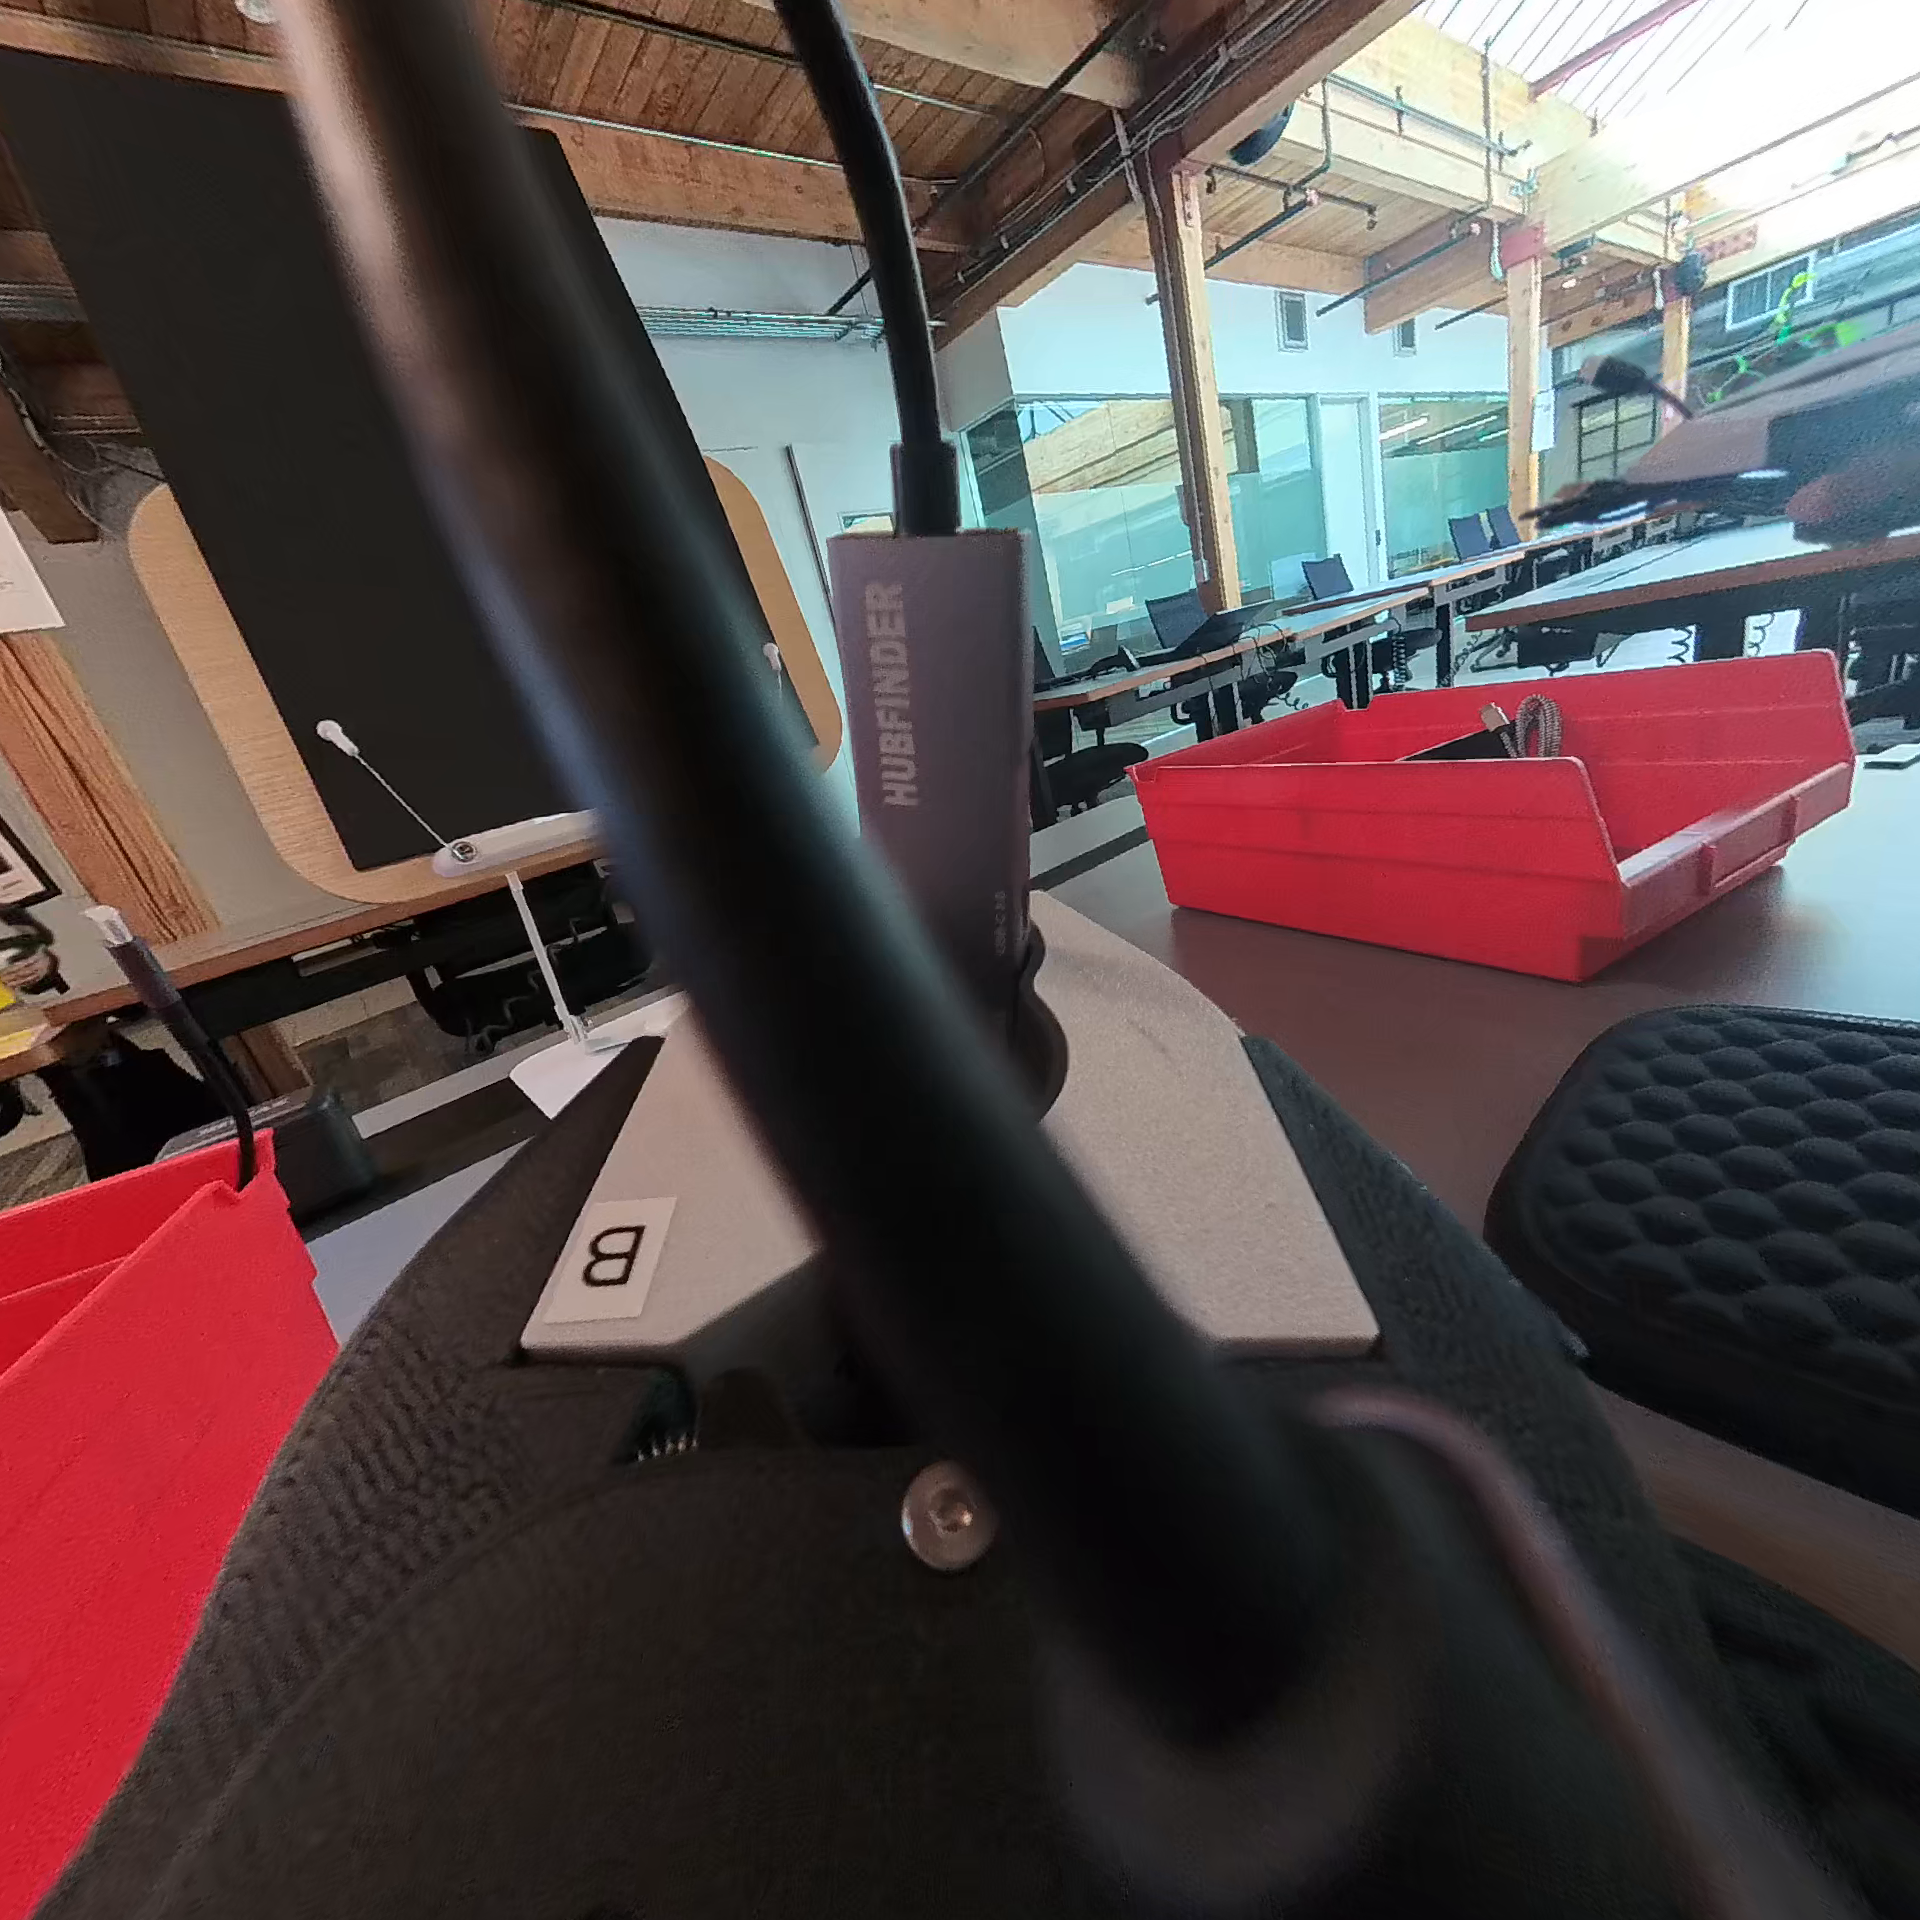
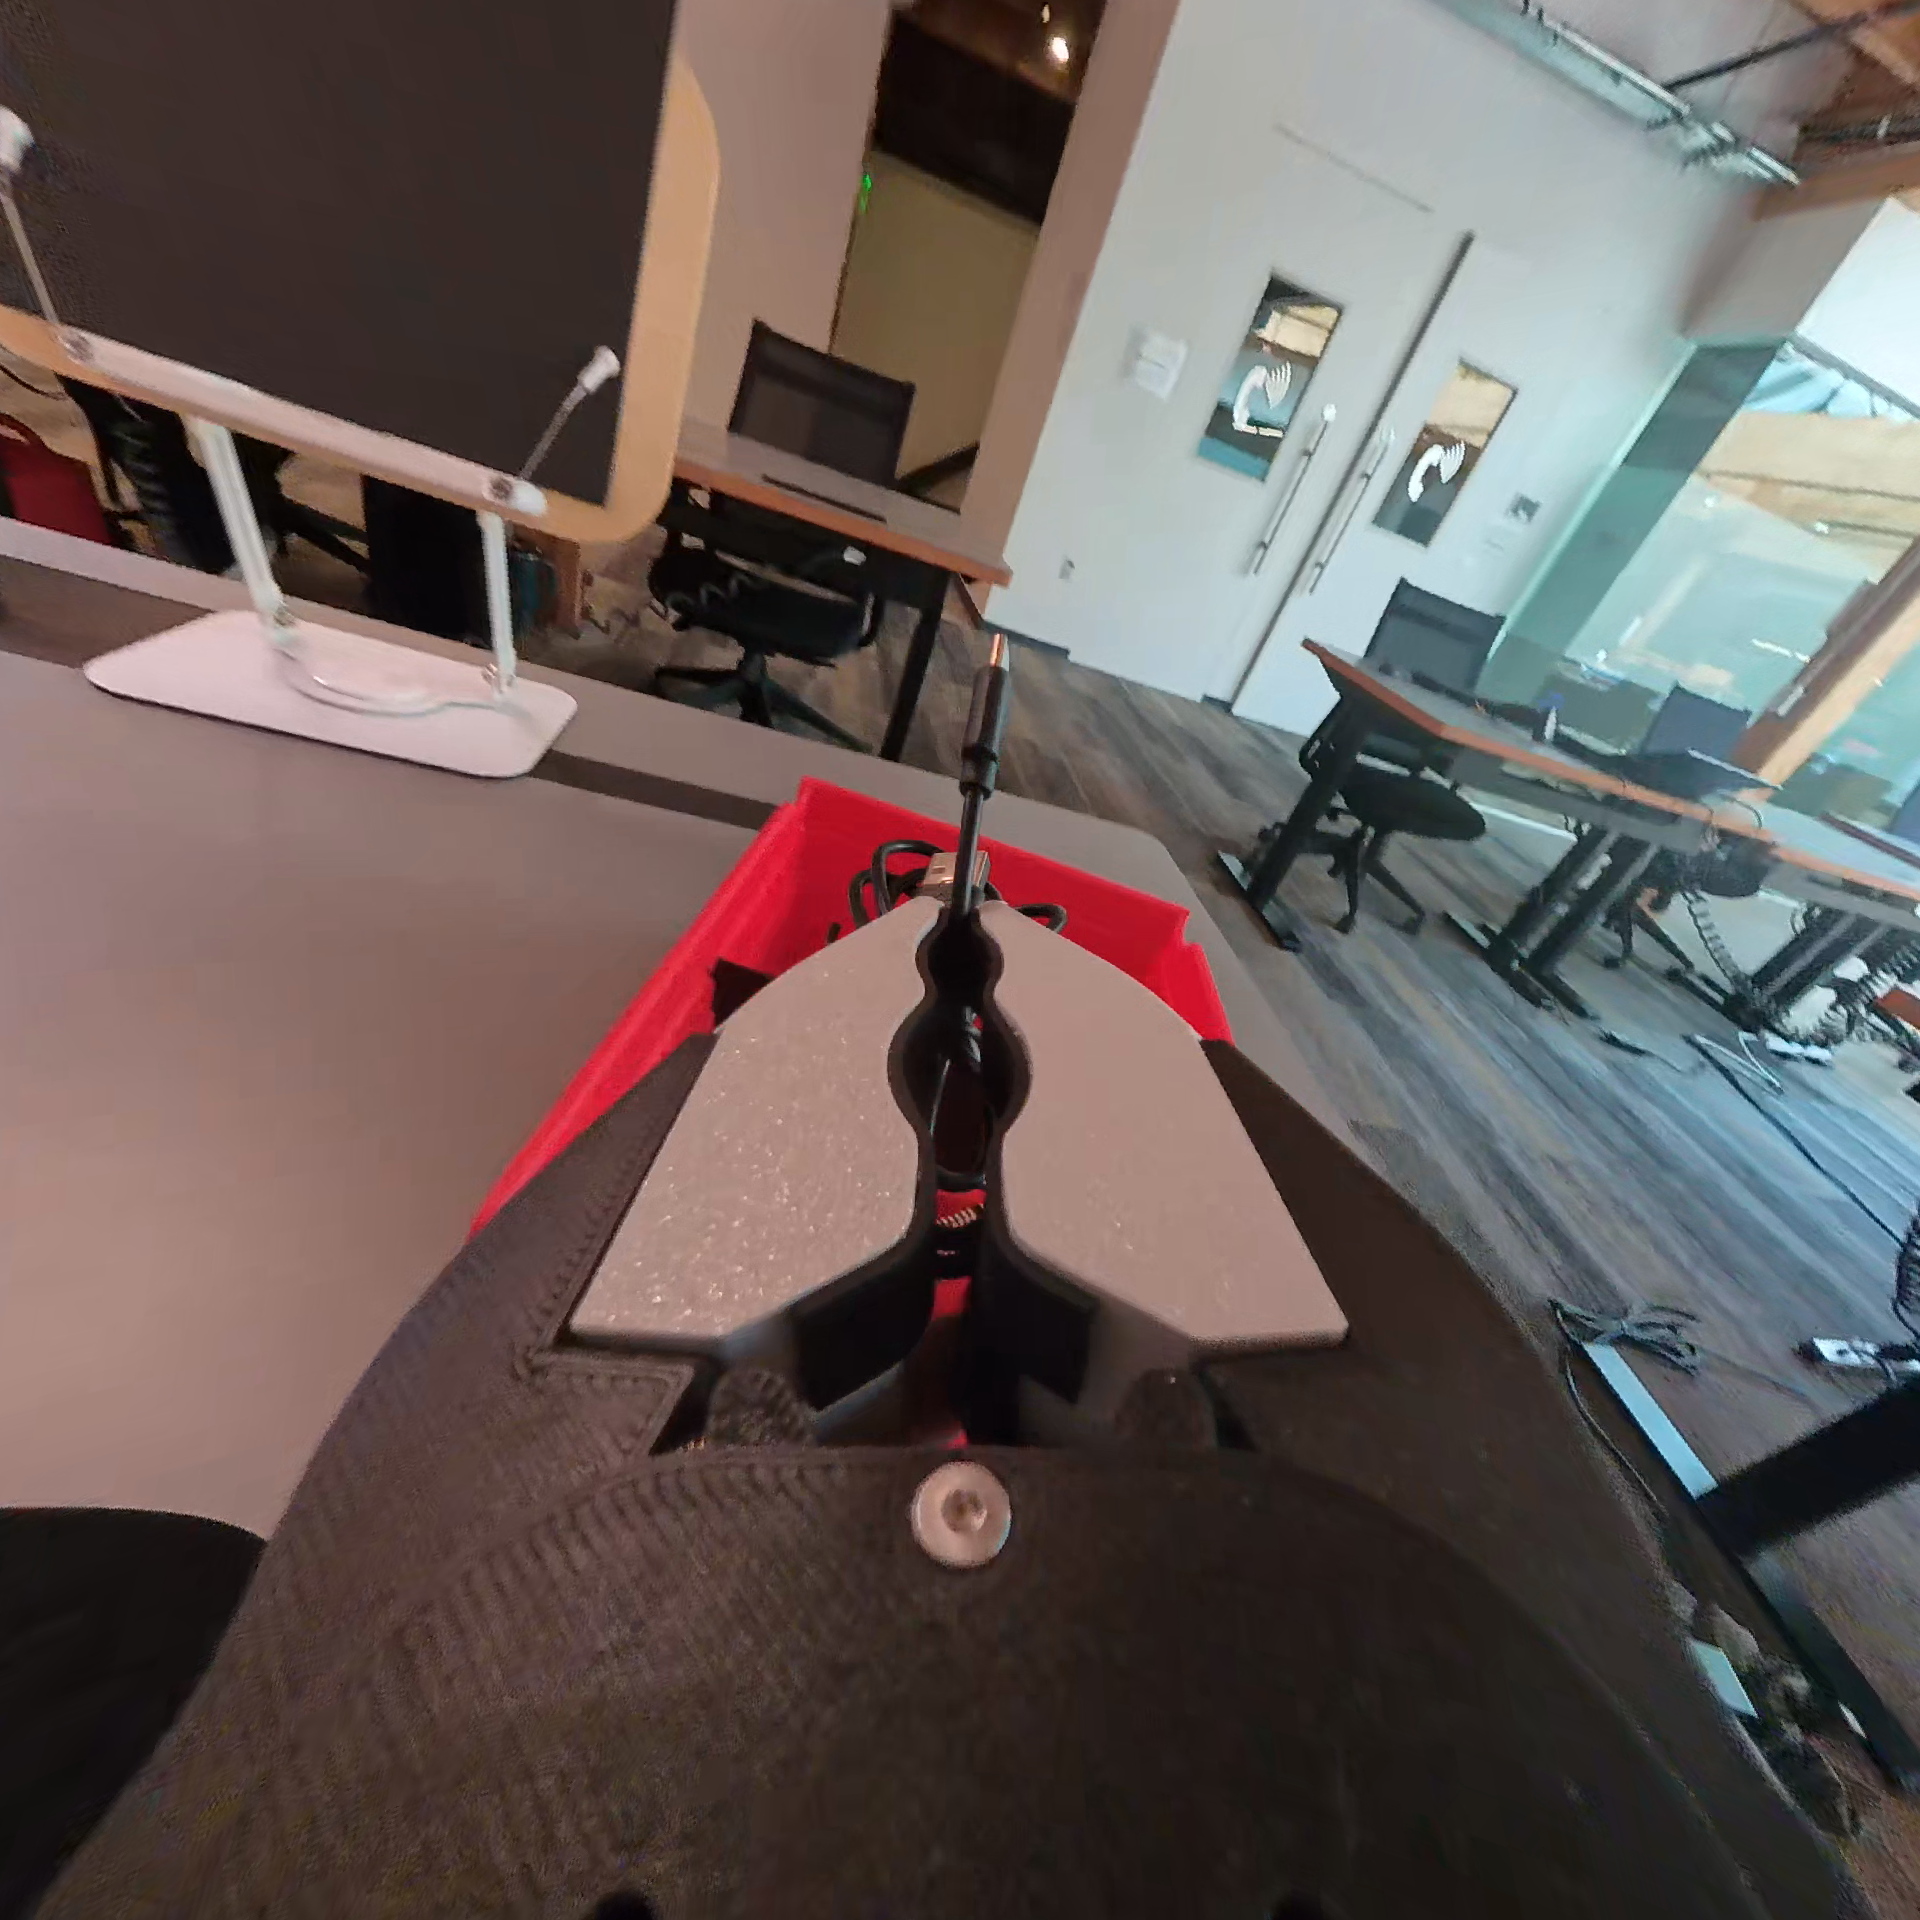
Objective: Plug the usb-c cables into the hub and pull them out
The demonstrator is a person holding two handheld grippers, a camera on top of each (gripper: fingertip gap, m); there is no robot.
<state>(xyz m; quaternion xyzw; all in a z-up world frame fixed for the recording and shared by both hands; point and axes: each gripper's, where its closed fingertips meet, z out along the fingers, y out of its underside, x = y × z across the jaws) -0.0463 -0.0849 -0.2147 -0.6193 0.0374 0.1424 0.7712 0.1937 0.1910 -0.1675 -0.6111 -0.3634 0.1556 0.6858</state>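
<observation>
Hub (image 1: 940, 727) upright in the left hand-held gripper (image 1: 997, 997), clamped at its lower end — one black cable (image 1: 883, 260) plugged into its top. Right hand-held gripper (image 2: 961, 920) pinches a usb-c cable (image 2: 982, 727) — plug up, above a red bin (image 2: 790, 914) on the bench (image 2: 312, 935).

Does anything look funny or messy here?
Slightly: a thick black cable droops across the left tool, hiding much of the hub it grips. The right tool pinches its cable normally.

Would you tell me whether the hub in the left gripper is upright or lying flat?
Upright: the hub stands on end in the left gripper, its own cable leaving its top.
</observation>
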